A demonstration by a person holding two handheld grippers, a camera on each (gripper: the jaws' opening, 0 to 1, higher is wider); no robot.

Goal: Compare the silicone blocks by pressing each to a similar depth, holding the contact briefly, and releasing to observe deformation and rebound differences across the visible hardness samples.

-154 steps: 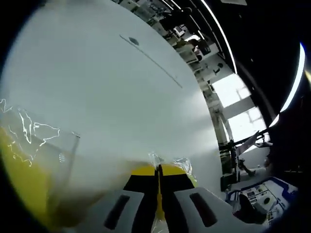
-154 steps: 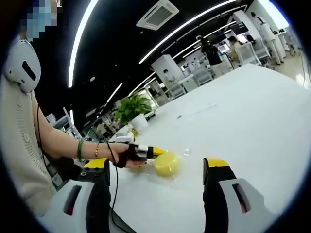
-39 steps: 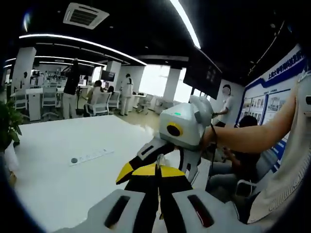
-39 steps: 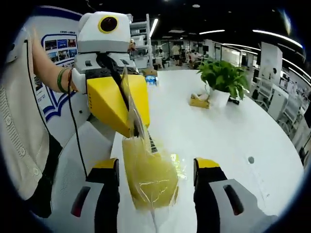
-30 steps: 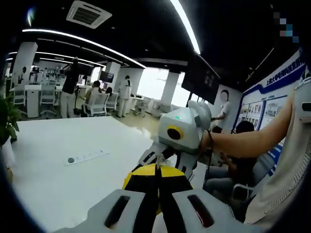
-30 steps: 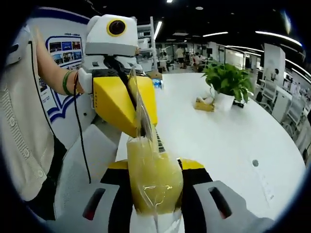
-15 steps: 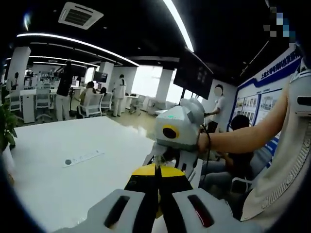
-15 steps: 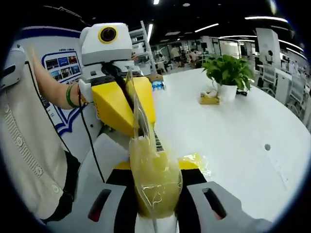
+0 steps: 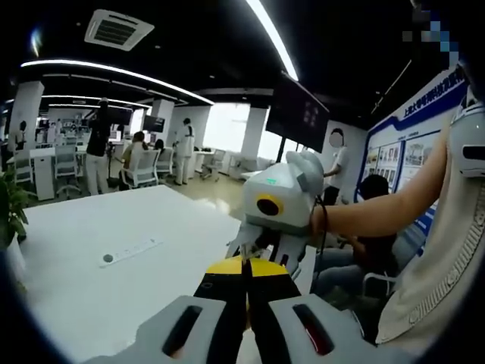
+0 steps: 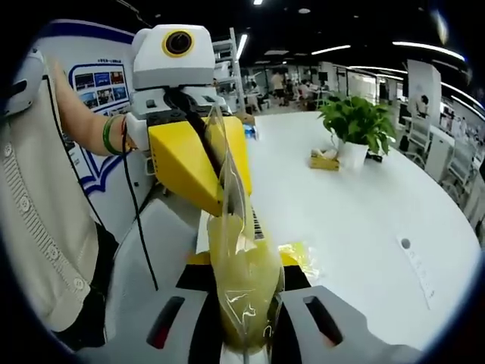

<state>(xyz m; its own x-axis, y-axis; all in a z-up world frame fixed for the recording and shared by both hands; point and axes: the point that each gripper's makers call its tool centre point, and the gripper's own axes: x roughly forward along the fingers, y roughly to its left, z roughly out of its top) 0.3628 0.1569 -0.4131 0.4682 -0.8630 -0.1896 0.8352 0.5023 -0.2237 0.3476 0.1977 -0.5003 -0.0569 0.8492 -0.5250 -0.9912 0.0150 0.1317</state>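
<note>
A yellow silicone block (image 10: 244, 292) sits in a clear plastic bag (image 10: 231, 205), held up above the white table (image 10: 364, 220). My right gripper (image 10: 244, 262) is shut on the block, squeezing it from both sides. My left gripper (image 10: 223, 206) comes in from the upper left with its yellow jaws pinched on the bag's top edge. In the left gripper view my left gripper (image 9: 246, 265) has its jaws together, and the right gripper (image 9: 261, 241) hangs just beyond them. A second bagged yellow block (image 10: 303, 254) lies on the table just past my right jaw.
A potted plant (image 10: 356, 121) and a small yellow box (image 10: 324, 159) stand further along the table. A power strip (image 9: 129, 252) lies on the table (image 9: 83, 296). The person's arm (image 9: 379, 216) and torso are close by. Several people and chairs (image 9: 144, 163) are in the background.
The bagged block has come up off the table. The right jaws, open around it 1.3 s ago, closed on it and stay shut. Only slight camera drift over the last half second.
</note>
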